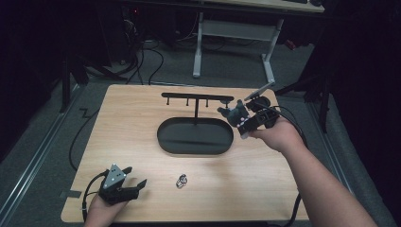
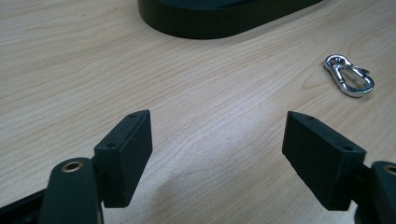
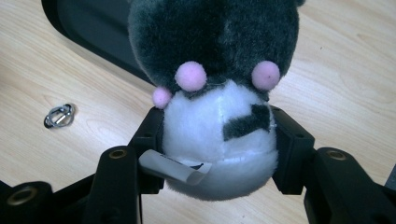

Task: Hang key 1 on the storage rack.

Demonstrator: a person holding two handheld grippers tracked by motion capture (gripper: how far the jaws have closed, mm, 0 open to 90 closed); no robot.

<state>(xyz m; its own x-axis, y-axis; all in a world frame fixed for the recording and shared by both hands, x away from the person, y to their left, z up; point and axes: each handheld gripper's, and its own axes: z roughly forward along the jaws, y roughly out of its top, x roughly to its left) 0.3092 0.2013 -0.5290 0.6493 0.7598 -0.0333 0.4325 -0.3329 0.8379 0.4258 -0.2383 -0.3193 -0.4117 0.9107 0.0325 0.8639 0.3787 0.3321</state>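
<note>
Plush toy (image 3: 215, 93) head cropped, pinched by right hand-held gripper (image 3: 217, 140); left hand-held gripper (image 2: 217, 154) spread, empty

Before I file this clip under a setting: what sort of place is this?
Probably a lab or workshop set up for recording: a light wooden table on grey carpet, cables trailing across the floor behind it, and a white-legged desk in the dim background.

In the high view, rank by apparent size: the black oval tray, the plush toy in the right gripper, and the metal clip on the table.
1. Black oval tray, clearly largest.
2. Plush toy, partly hidden by the right gripper, and raised nearer the camera.
3. Metal clip, smallest.
</note>
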